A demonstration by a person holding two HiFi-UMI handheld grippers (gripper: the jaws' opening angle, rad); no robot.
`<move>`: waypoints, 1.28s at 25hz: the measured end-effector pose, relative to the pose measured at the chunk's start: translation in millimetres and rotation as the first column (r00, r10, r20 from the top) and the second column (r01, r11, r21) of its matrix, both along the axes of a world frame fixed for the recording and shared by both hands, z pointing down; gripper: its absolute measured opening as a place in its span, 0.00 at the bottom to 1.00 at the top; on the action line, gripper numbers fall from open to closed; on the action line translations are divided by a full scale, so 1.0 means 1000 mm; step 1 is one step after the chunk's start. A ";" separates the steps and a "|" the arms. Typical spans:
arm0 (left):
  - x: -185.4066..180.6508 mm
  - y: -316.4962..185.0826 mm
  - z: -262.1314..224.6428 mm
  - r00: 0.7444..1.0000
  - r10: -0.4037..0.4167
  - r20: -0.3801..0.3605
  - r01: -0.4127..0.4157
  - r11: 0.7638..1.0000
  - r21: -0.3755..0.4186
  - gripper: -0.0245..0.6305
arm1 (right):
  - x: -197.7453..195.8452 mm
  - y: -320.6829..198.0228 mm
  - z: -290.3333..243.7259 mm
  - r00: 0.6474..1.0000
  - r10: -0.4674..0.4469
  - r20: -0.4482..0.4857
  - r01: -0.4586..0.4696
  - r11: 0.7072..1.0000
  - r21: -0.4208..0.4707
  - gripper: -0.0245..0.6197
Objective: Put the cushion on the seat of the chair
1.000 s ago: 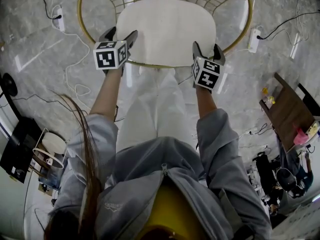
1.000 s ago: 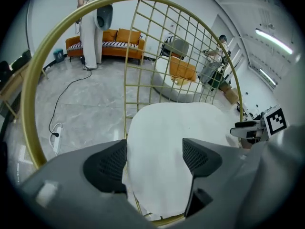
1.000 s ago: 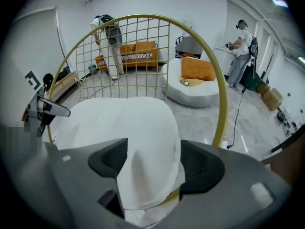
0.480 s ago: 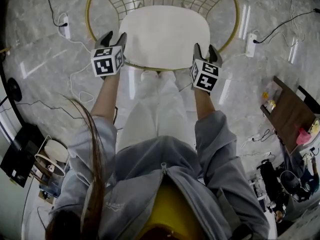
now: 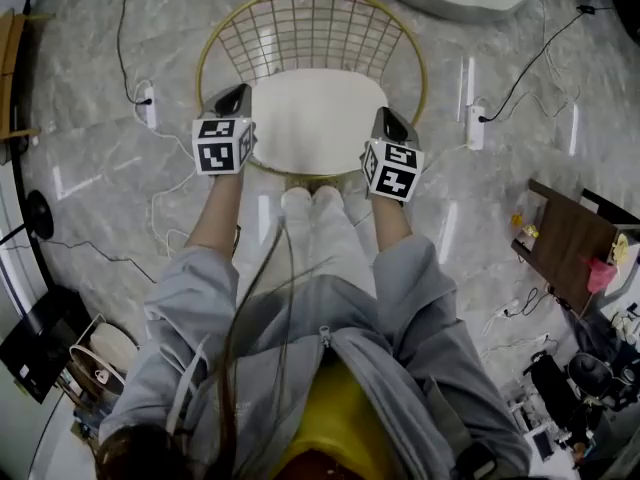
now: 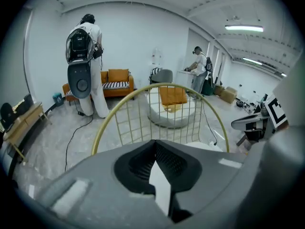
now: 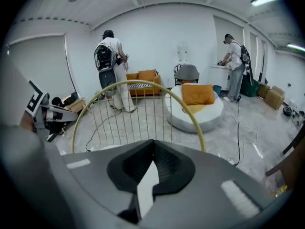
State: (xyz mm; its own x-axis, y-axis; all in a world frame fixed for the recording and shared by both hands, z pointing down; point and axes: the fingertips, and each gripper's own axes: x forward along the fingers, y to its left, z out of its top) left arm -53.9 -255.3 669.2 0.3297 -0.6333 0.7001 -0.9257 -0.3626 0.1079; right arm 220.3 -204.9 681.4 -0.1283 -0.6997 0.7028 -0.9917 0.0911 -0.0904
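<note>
Cream-white and smooth, the cushion (image 5: pixel 318 120) is seen lying flat on the seat of the gold wire chair (image 5: pixel 300 28), covering it below the curved back. The left gripper (image 5: pixel 233 98) and right gripper (image 5: pixel 386 120) have just been closed on nothing and raised off the cushion's front corners, which were flanked by open jaws a second ago. The placing is judged complete.

Orange sofa (image 6: pixel 118 76), round grey daybed (image 7: pixel 200 114), marble floor (image 5: pixel 90 158)
</note>
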 end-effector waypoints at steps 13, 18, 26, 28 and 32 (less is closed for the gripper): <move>0.056 -0.044 -0.219 0.996 0.065 -0.062 -0.037 0.929 0.369 0.05 | 0.010 -0.069 -0.224 0.999 -0.025 -0.038 0.037 0.925 0.378 0.04; 0.065 -0.050 -0.307 0.993 0.079 -0.083 -0.026 0.861 0.507 0.05 | 0.003 -0.074 -0.303 0.997 -0.050 -0.051 0.069 0.859 0.508 0.04; 0.069 -0.042 -0.425 0.990 0.099 -0.102 -0.003 0.734 0.680 0.05 | -0.017 -0.071 -0.413 0.992 -0.095 -0.083 0.126 0.725 0.678 0.04; 0.070 -0.035 -0.443 0.989 0.102 -0.104 0.001 0.707 0.707 0.05 | -0.021 -0.067 -0.432 0.990 -0.104 -0.098 0.143 0.692 0.708 0.04; 0.069 -0.020 -0.464 0.989 0.101 -0.112 0.015 0.675 0.737 0.05 | -0.028 -0.056 -0.460 0.986 -0.119 -0.119 0.167 0.636 0.753 0.04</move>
State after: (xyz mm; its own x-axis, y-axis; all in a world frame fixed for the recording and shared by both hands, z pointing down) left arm 14.7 -275.3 204.8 0.4218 -0.9059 -0.0376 -0.9042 -0.4172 -0.0914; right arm 192.8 -261.3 221.0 -0.2535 -0.9656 -0.0571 -0.9611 0.2448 0.1277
